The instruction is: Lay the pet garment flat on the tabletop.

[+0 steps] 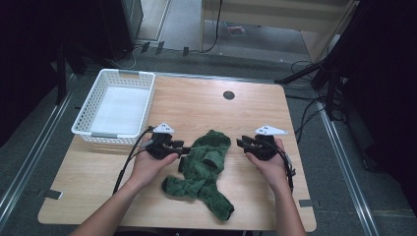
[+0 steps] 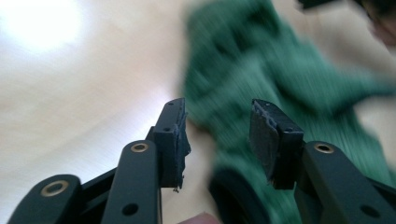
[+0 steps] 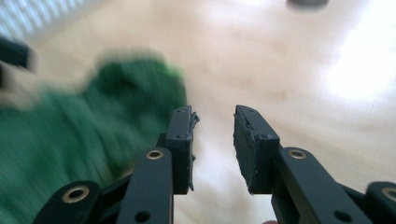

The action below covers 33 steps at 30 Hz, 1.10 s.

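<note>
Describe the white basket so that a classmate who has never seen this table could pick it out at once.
Start at the wooden table and go to its far left corner. There sits the white basket, rectangular, with walls pierced by a grid of small holes. It is the one rigid white container on the table: the crumpled green cloth lies near the middle, nearer the person, between the two hand-held grippers.

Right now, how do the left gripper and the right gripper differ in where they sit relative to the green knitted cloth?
The left gripper sits at the edge of the crumpled green knitted cloth, cloth showing between its jaws; the right gripper stands clear of it, over bare wooden table. The left jaws gape slightly wider than the right. Both are open, empty and point inward.
</note>
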### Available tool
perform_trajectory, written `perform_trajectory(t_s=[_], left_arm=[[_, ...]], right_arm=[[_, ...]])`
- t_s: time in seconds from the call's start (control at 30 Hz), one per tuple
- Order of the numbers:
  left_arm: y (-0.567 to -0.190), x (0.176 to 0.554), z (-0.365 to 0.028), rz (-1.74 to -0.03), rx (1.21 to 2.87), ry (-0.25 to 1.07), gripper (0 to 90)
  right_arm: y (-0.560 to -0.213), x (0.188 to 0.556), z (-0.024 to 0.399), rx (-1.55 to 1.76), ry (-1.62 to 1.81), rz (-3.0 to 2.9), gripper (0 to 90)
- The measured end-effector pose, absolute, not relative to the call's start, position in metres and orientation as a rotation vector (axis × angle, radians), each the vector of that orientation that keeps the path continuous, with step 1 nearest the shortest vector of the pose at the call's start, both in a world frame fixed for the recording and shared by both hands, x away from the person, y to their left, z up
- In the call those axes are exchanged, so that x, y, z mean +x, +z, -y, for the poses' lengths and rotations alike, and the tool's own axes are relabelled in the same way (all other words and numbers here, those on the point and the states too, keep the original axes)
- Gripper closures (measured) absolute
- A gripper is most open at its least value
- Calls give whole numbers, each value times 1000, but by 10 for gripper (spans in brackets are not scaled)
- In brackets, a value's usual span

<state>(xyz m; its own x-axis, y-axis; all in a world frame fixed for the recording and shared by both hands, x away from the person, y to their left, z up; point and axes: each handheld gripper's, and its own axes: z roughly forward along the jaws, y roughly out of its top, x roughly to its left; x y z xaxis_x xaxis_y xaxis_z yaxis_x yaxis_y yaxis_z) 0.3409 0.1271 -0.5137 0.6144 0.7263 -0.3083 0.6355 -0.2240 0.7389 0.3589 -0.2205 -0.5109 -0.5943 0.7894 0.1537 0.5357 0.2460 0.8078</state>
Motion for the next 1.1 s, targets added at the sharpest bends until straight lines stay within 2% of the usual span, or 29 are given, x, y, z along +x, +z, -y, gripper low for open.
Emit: perform_trajectory(t_s=[0.03, 0.1, 0.13, 0.2, 0.23, 0.27, 0.3, 0.37, 0.4, 0.43, 0.47, 0.5, 0.53, 0.63, 0.73, 0.8, 0.83, 0.87, 0.97, 1.1], left_arm=[[-512, 347, -123, -1105, 1918, 144, 559], [-513, 358, -110, -1112, 1949, 161, 535], [-514, 362, -104, -1110, 1970, 179, 522], [-518, 370, -89, -1108, 2029, 199, 503], [-521, 374, -83, -1109, 2070, 202, 485], [-525, 377, -77, -1112, 2109, 211, 455], [-528, 380, -73, -1113, 2147, 223, 455], [-532, 381, -68, -1114, 2175, 270, 481], [-532, 382, -68, -1124, 2182, 321, 561], [-532, 383, -69, -1130, 2167, 321, 768], [-532, 385, -72, -1130, 2152, 296, 768], [-531, 386, -74, -1138, 2147, 312, 852], [-531, 387, -76, -1146, 2135, 332, 879], [-528, 388, -85, -1170, 2116, 400, 893], [-530, 384, -88, -1178, 2134, 459, 894], [-536, 381, -87, -1143, 2178, 475, 892], [-536, 378, -89, -1133, 2187, 479, 868], [-535, 377, -91, -1125, 2192, 463, 868], [-533, 372, -100, -1103, 2188, 453, 749], [-522, 371, -122, -1160, 2094, 393, 669]], right_arm=[[-505, 360, 219, 1257, 1319, -2208, 675], [-498, 365, 207, 1260, 1342, -2200, 585], [-498, 367, 196, 1238, 1300, -2221, 526], [-503, 372, 182, 1226, 1234, -2272, 483], [-508, 376, 176, 1254, 1211, -2308, 433], [-520, 382, 170, 1331, 1137, -2342, 492], [-520, 382, 170, 1331, 1137, -2342, 492], [-527, 383, 169, 1344, 1132, -2327, 634], [-528, 382, 169, 1335, 1164, -2316, 734], [-526, 378, 167, 1265, 1237, -2293, 849], [-526, 378, 167, 1265, 1237, -2293, 849], [-523, 375, 165, 1213, 1249, -2274, 871], [-520, 372, 163, 1146, 1251, -2257, 884], [-517, 363, 156, 958, 1233, -2277, 889], [-530, 357, 149, 790, 1090, -2350, 887], [-539, 354, 146, 764, 1015, -2402, 862], [-543, 354, 150, 788, 999, -2429, 739], [-543, 354, 150, 788, 999, -2429, 739], [-538, 353, 162, 859, 1050, -2427, 574], [-518, 348, 197, 902, 1145, -2423, 489]])
